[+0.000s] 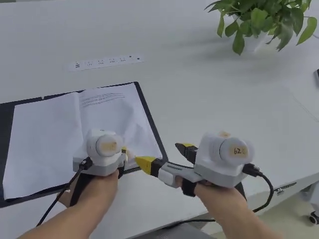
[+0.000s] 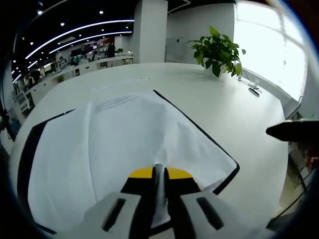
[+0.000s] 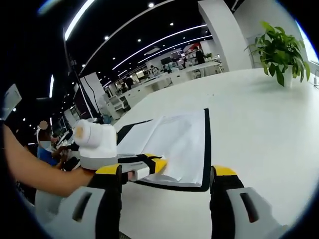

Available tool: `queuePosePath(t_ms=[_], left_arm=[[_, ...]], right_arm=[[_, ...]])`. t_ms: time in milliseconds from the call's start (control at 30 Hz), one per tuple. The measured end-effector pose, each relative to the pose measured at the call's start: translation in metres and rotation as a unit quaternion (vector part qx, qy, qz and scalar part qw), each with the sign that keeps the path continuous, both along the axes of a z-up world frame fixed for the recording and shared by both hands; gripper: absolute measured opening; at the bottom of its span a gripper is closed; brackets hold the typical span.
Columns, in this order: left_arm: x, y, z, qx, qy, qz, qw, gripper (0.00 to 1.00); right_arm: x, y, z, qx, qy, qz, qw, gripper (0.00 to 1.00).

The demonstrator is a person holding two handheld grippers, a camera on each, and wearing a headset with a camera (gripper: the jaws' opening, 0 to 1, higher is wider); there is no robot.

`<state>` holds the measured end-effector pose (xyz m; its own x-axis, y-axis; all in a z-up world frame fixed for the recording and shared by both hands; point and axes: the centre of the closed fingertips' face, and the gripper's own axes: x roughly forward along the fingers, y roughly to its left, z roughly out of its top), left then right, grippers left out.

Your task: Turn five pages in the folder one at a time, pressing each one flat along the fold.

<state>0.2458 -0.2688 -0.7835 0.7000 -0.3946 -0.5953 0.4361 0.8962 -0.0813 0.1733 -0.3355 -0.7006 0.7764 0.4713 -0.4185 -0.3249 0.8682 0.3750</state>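
A black folder (image 1: 151,123) lies open on the white table with white pages spread across it. Its right-hand page (image 1: 117,112) carries a few printed lines near the top, and the same page (image 2: 149,129) buckles slightly toward its near corner. My left gripper (image 1: 124,155) sits at the lower right corner of that page, and the left gripper (image 2: 158,175) is shut with the paper's edge pinched between its yellow-tipped jaws. My right gripper (image 1: 166,155) hovers just right of the folder's corner, off the paper. The right gripper (image 3: 167,172) stands open with nothing between its jaws.
A potted green plant (image 1: 259,20) stands at the far right of the table. A flush power strip (image 1: 105,61) lies beyond the folder. The table's near edge (image 1: 294,181) runs close under my right hand, with a black cable (image 1: 266,191) hanging there.
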Motion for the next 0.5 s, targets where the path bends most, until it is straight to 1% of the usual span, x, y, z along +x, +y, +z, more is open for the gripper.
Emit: queuePosePath(t_ms=[67, 200, 233, 267, 300, 333, 400, 500], left_arm=[[0.000, 0.000, 0.000, -0.001, 0.000, 0.000, 1.0000, 0.06], [0.000, 0.000, 0.000, -0.008, 0.003, 0.005, 1.0000, 0.05], [0.000, 0.000, 0.000, -0.011, 0.003, 0.006, 0.9999, 0.05], [0.000, 0.000, 0.000, -0.013, 0.004, 0.007, 0.9999, 0.06], [0.000, 0.000, 0.000, -0.013, 0.003, 0.007, 0.9999, 0.06], [0.000, 0.000, 0.000, -0.014, 0.003, 0.007, 0.9999, 0.06], [0.001, 0.000, 0.000, -0.014, 0.002, 0.006, 0.9999, 0.06], [0.001, 0.000, 0.000, -0.015, 0.002, 0.006, 0.9999, 0.06]], right_arm=[[0.007, 0.003, -0.003, 0.005, 0.004, 0.007, 1.0000, 0.69], [0.020, 0.013, -0.012, 0.018, 0.017, 0.023, 0.9994, 0.61], [0.024, 0.016, -0.017, 0.022, 0.026, 0.028, 0.9990, 0.61], [0.026, 0.018, -0.019, 0.026, 0.031, 0.030, 0.9987, 0.60], [0.029, 0.020, -0.021, 0.030, 0.030, 0.032, 0.9986, 0.60], [0.032, 0.022, -0.026, 0.036, 0.039, 0.035, 0.9980, 0.59], [0.038, 0.024, -0.030, 0.040, 0.042, 0.037, 0.9976, 0.59], [0.053, 0.024, -0.035, 0.050, 0.049, 0.029, 0.9971, 0.58]])
